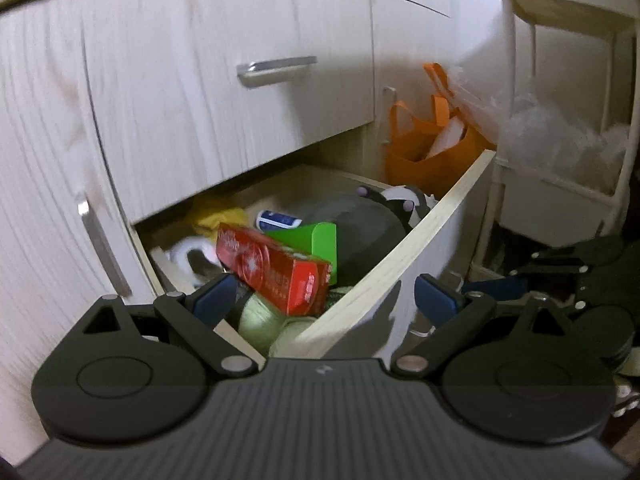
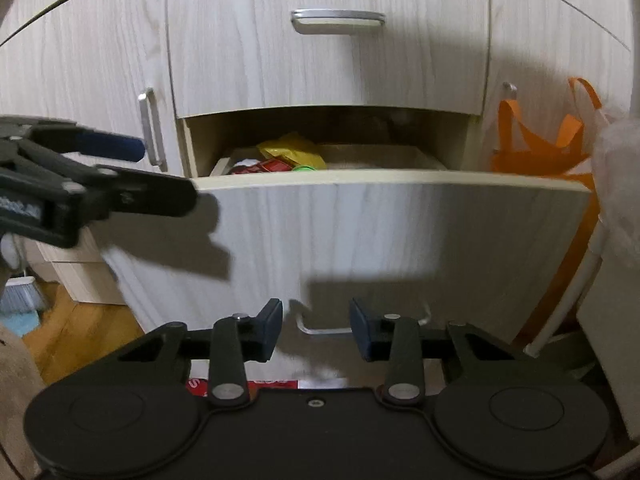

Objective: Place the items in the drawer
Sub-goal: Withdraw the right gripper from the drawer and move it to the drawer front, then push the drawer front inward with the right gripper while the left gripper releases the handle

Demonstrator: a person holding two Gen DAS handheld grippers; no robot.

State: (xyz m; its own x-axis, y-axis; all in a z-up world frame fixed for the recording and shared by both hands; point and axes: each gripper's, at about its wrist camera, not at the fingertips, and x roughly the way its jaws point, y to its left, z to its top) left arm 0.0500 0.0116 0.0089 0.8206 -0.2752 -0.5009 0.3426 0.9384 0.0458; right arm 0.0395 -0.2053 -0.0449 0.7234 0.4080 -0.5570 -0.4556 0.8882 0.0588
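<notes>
Drawer [image 2: 392,220] pulled open, red box [image 1: 276,272] inside, both grippers' fingers apart, holding nothing.

The left tool [image 1: 324,298] has its blue-padded fingers spread wide apart, with nothing held between them. The right tool [image 2: 316,326] sits lower and to the right, level, its fingers [image 2: 272,320] parted with a moderate gap, gripping nothing. The two tools are apart.

Drawer [image 1: 400,256]: open top; red box [image 1: 276,276], green box [image 1: 320,240], grey bundle [image 1: 360,224] crowd it. Upper drawer front [image 1: 224,92] overhangs far end.
</notes>
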